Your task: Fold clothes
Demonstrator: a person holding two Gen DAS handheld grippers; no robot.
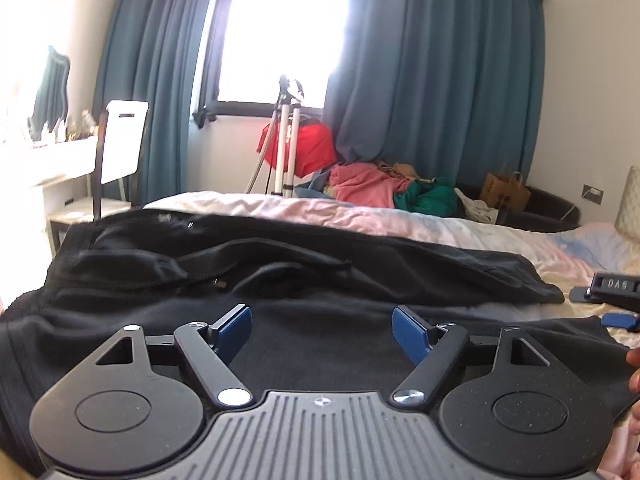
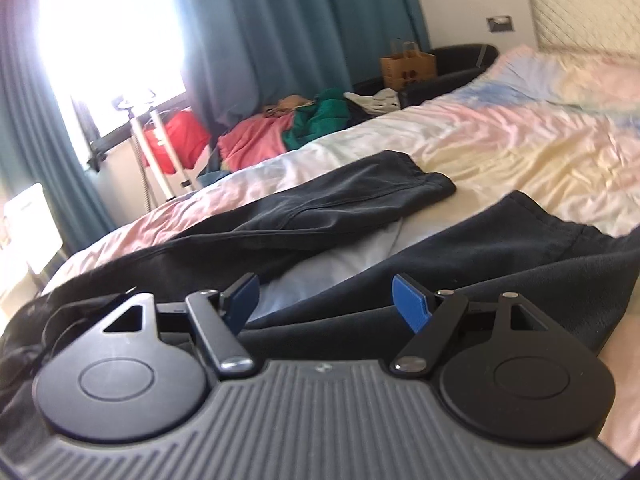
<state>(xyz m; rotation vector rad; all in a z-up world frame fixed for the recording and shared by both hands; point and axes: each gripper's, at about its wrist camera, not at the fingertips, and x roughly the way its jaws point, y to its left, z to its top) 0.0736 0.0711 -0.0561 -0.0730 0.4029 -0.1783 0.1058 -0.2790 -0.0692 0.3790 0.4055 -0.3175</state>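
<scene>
Black garment (image 2: 520, 248) cuff in right view; white chair (image 1: 122, 142) in left only.

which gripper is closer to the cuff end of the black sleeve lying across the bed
Right. The right gripper hovers open with the sleeve's cuff end just ahead of it; the left gripper is open over the garment's body, the cuff far to its right.

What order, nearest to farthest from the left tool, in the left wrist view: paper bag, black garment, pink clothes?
1. Black garment, directly under and ahead of the left tool.
2. Pink clothes, beyond the bed, centre.
3. Paper bag, far right, by the curtain.
</scene>
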